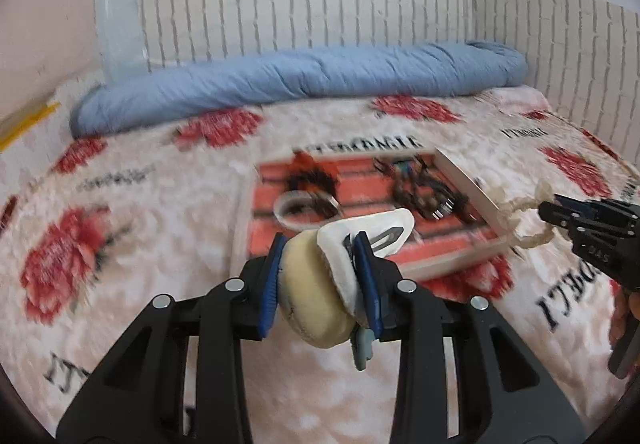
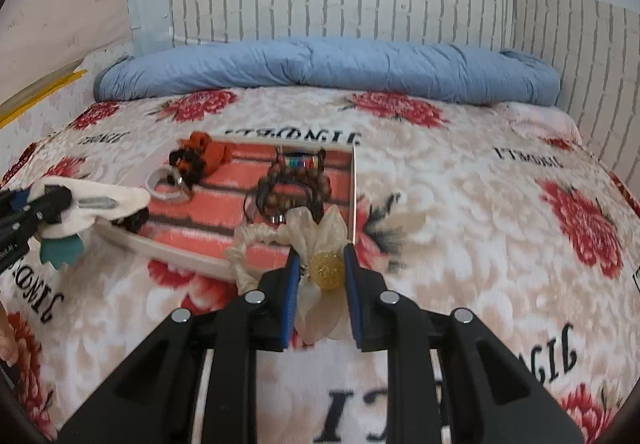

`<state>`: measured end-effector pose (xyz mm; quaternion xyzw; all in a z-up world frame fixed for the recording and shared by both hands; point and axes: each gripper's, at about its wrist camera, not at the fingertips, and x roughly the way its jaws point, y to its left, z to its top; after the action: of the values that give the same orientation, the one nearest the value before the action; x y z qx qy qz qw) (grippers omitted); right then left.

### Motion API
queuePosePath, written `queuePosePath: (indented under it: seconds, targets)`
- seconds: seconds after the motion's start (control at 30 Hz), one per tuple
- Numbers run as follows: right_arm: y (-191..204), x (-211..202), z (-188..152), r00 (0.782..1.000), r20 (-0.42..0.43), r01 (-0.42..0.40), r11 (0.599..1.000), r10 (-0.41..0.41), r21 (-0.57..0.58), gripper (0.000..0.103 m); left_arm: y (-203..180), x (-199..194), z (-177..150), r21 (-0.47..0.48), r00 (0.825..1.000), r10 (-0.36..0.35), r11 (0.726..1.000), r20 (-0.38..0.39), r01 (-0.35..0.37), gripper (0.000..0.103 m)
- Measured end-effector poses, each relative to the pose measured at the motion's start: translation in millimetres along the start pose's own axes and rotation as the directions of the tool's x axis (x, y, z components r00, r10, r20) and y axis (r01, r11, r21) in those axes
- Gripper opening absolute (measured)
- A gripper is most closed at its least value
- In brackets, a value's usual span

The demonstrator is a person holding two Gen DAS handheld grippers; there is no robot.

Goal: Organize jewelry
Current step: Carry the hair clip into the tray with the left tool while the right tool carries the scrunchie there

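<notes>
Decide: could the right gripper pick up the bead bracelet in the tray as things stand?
Probably not yet. The right gripper is shut on a flower hair tie, so its jaws are taken, though the bead bracelet lies uncovered just ahead in the tray.

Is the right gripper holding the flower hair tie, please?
Yes, the right gripper has its blue pads closed on the cream flower hair tie.

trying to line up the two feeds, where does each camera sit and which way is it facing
Left wrist view: sits on the left hand-held gripper, facing forward and down over the bed toward the tray; its fingers clamp a cream plush hair clip; the right hand-held gripper enters at right.
Right wrist view: sits on the right hand-held gripper, facing the same way; it grips a flower scrunchie; the left one enters at left.
Shared: tray, blue quilt, floral blanket.
</notes>
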<state>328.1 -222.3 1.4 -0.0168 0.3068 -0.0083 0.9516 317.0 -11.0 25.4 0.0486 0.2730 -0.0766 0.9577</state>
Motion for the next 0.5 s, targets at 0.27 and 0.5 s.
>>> queuePosePath:
  seconds: [0.27,0.5]
  targets:
    - [15.9,43.9,22.4,1.000,-0.001,0.011,1.000,-0.011,0.004,0.022,6.4,55.2,19.9,0.005,1.000,0.020,1.000,-0.019,-0.020,0.034]
    - [26.7,82.7,16.8,0.999,-0.038,0.030,0.999,-0.031,-0.013,0.022,-4.5,104.6,7.4,-0.001,0.997,0.006,1.000,-0.083,-0.006,0.034]
